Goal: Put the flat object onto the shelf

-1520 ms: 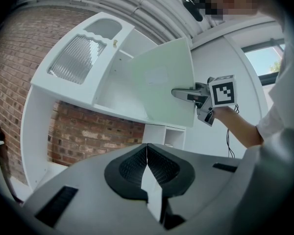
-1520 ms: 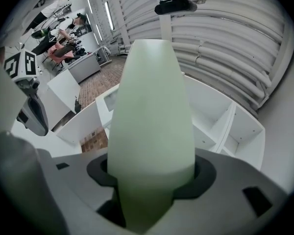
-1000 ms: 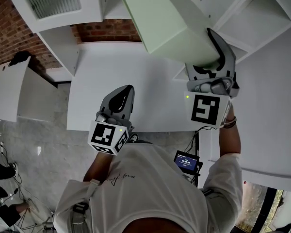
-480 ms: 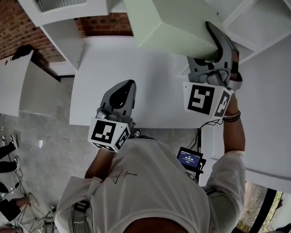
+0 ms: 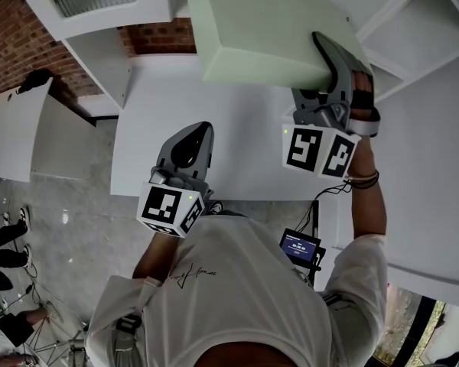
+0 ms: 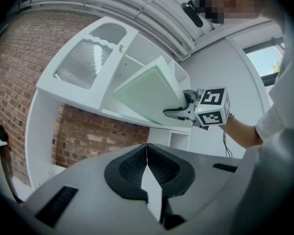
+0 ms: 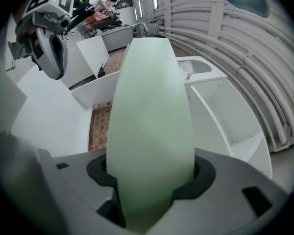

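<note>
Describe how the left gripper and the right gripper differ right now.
The left gripper is shut and empty; the right gripper is clamped on the pale green slab. The left gripper sits low over the white table; the right gripper is up by the shelf. Both have the same grey body.

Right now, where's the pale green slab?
Head view, upper right: the pale green slab is clamped by one edge in the right gripper, held up in front of the white shelf unit.
</note>
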{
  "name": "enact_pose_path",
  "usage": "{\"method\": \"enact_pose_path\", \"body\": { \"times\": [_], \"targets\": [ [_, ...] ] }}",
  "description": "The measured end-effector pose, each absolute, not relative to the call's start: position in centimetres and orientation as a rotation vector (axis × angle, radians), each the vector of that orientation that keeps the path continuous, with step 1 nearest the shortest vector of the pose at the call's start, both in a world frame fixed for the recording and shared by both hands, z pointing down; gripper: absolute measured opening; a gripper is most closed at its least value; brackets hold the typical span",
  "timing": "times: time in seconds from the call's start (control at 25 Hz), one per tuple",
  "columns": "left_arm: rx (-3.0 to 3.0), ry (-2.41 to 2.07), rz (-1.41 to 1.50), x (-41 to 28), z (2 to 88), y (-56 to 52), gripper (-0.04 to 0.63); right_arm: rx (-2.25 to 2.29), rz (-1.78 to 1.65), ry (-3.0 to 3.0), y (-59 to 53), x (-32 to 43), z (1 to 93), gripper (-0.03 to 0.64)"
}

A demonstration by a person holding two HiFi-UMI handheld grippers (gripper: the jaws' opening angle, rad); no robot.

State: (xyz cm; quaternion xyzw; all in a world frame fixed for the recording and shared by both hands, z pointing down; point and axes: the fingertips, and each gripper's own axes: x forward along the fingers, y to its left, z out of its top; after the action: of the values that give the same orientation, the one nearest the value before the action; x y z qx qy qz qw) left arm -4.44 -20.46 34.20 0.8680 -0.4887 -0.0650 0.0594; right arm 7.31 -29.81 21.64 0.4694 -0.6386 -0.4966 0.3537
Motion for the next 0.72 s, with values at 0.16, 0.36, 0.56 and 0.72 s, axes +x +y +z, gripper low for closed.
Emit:
{"method": "enact_pose_path", "body": {
  "times": [0.16, 0.36, 0.56, 0.72],
  "targets": [
    [2.648, -1.477, -0.215, -4.7, 33.5, -20.6, 0.014, 1.173, -1.29, -1.599, -30.4, 6.8, 22.5, 0.279],
    [2.679, -1.475, -0.239, -4.4, 32.2, -20.9, 0.014, 1.137, -1.291, -1.553, -31.0, 6.6, 23.2, 0.279],
    [2.764, -1.453, -0.28, -3.4, 29.7, -20.9, 0.014, 1.11, -1.295, -1.504, -31.7, 6.3, 24.0, 0.279],
    [2.809, -1.442, -0.34, -2.4, 27.3, -21.1, 0.014, 1.109, -1.293, -1.491, -32.1, 6.3, 24.2, 0.281]
  ]
}}
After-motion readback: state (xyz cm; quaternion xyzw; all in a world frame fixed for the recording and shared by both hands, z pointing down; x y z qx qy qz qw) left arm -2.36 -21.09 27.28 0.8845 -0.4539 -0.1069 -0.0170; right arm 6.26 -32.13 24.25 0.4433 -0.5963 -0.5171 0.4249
